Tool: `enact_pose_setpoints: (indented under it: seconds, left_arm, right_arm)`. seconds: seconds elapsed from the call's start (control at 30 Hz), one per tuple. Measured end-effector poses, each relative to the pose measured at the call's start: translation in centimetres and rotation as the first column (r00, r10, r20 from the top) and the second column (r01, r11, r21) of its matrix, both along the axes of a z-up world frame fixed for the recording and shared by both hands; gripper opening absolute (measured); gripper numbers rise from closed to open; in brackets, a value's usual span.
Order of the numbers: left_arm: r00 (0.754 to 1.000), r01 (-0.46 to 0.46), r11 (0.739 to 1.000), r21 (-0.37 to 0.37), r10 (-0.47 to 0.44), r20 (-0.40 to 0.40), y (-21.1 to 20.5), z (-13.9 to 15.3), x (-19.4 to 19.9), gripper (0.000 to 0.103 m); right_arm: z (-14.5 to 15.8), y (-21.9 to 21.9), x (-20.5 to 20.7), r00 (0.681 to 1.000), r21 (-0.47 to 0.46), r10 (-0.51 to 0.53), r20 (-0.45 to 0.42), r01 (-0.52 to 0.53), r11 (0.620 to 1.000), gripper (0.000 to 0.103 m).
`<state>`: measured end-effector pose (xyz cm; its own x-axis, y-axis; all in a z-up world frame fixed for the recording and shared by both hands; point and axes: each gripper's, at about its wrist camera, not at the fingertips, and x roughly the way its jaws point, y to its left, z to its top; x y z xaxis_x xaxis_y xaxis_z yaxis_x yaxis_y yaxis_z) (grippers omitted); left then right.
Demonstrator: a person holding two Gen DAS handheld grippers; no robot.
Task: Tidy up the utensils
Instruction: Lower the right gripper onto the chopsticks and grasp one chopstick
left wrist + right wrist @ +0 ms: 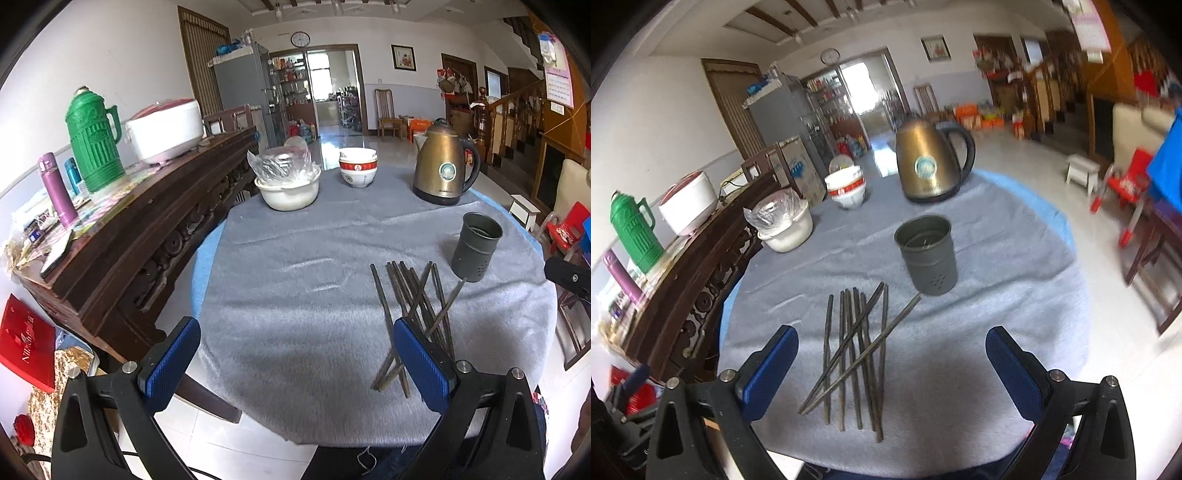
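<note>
Several dark chopsticks (857, 350) lie in a loose crossed pile on the grey cloth of the round table (997, 314); they also show in the left wrist view (413, 306). A dark grey metal holder cup (929, 254) stands upright just beyond them, also seen in the left wrist view (476, 251); it looks empty. My right gripper (892, 365) is open and empty, above the near end of the pile. My left gripper (295, 358) is open and empty, to the left of the chopsticks; its right finger (421, 362) overlaps them.
A bronze kettle (931, 166), stacked red-and-white bowls (847, 188) and a white pot holding a plastic bag (785, 225) stand at the table's far side. A dark wooden sideboard (140, 236) with a green thermos (94, 140) and rice cooker (166, 131) runs along the left.
</note>
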<state>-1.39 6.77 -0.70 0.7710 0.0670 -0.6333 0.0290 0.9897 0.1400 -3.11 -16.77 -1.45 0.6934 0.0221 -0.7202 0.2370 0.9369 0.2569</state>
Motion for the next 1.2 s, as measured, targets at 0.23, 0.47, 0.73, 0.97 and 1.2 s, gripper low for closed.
enact_pose_setpoints:
  seconds: [0.23,0.47,0.73,0.97,1.2]
  left_arm:
    - [0.982,0.049,0.992,-0.112,-0.069,-0.175,1.1,-3.0,6.5,0.103]
    - [0.920,0.068,0.969,-0.238,-0.153,-0.361,1.1,-7.5,13.5,0.093]
    - [0.855,0.070,0.941,-0.332,-0.228,-0.466,-1.1,-10.1,18.9,0.072]
    - [0.799,0.032,0.929,-0.369,-0.245,-0.549,-2.9,-12.5,22.8,0.047]
    - [0.776,0.020,0.937,-0.348,-0.234,-0.586,-4.5,-13.8,25.0,0.044]
  right_arm:
    - [-5.6,-2.0,5.6,0.988,0.176,-0.016,-0.154,0.043,0.983,0.050]
    - [-10.1,-3.3,10.1,0.965,0.353,-0.053,-0.258,0.145,0.924,0.040]
    - [-13.4,-3.7,14.3,0.923,0.325,-0.129,-0.362,0.255,0.911,0.039]
    - [-14.9,-3.1,16.7,0.893,0.267,-0.184,-0.411,0.311,0.912,0.032]
    - [-14.7,-1.4,18.3,0.891,0.155,-0.216,-0.400,0.299,0.942,0.019]
